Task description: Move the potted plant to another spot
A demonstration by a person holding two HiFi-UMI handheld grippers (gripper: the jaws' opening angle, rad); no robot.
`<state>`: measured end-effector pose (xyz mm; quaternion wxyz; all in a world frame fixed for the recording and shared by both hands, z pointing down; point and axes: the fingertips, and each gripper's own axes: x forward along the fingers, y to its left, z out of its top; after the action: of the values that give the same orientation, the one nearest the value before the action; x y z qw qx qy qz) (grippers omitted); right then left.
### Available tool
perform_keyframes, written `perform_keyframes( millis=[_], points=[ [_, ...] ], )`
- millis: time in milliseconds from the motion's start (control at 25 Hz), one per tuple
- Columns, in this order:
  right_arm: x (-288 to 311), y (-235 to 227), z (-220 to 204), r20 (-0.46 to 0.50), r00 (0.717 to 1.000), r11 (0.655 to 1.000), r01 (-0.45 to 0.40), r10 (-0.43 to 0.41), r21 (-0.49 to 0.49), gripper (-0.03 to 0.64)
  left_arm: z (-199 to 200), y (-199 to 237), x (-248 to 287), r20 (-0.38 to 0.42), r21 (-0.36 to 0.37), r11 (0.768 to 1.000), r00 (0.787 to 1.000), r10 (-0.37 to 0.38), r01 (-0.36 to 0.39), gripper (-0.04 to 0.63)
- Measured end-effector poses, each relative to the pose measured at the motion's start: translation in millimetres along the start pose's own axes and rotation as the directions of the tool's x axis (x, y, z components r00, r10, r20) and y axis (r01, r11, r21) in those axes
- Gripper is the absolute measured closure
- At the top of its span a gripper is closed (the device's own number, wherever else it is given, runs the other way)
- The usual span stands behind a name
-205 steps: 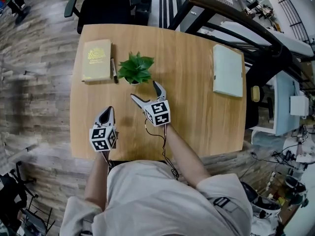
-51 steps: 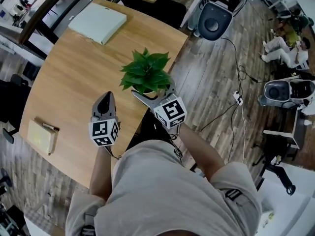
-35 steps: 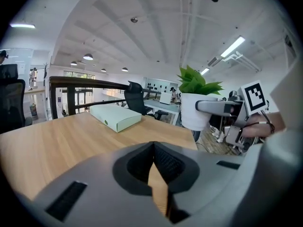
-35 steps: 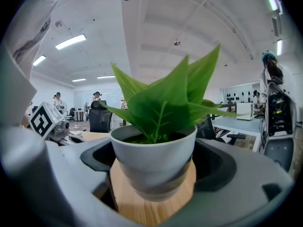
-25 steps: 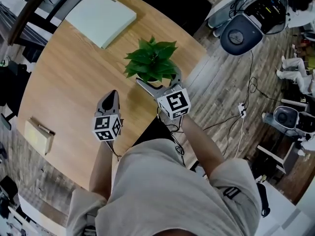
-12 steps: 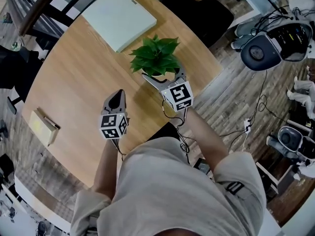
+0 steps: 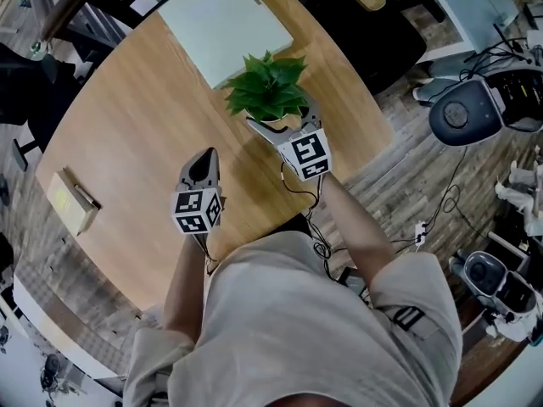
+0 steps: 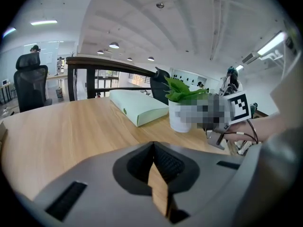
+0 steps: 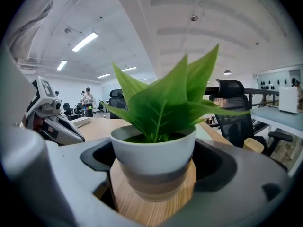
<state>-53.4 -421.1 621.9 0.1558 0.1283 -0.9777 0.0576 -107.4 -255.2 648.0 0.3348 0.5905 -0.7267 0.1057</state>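
Note:
The potted plant (image 7: 267,91), green leaves in a white pot with a grey band, stands near the wooden table's (image 7: 127,134) edge, beside a pale green box (image 7: 229,28). My right gripper (image 7: 280,119) holds the pot between its widely spread jaws. In the right gripper view the potted plant (image 9: 156,112) fills the gap of the right gripper (image 9: 156,157), its base down at the wood. My left gripper (image 7: 204,156) hovers left of it, shut and empty. In the left gripper view the left gripper's (image 8: 154,148) jaws meet, and the potted plant (image 8: 181,109) shows ahead on the right.
A yellow book (image 7: 68,200) with a pen lies at the table's far left. The pale green box (image 8: 137,109) lies just behind the pot. A black chair (image 7: 365,24) stands beyond the table. Cables and a round grey machine (image 7: 462,117) sit on the floor to the right.
The person has walked round the table with the plant in the right gripper, from beside the yellow book to beside the green box. Over the last half second the grippers barely move.

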Motion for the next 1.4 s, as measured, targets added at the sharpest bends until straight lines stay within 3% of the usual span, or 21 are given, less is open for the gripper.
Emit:
perform_keyframes(
  millis=[640, 1400],
  points=[
    [33.3, -4.2, -21.4, -0.057, 0.997, 0.999, -0.049, 0.049, 0.001, 0.115, -4.9, 13.3, 8.3, -0.015, -0.059, 0.997, 0.999, 0.046, -0.047, 0.583],
    [41.5, -7.9, -43.2, -0.104, 0.993, 0.999, -0.05, 0.05, 0.008, 0.112, -8.9, 4.5, 17.6, -0.035, -0.057, 0.998, 0.999, 0.025, -0.027, 0.583]
  ],
)
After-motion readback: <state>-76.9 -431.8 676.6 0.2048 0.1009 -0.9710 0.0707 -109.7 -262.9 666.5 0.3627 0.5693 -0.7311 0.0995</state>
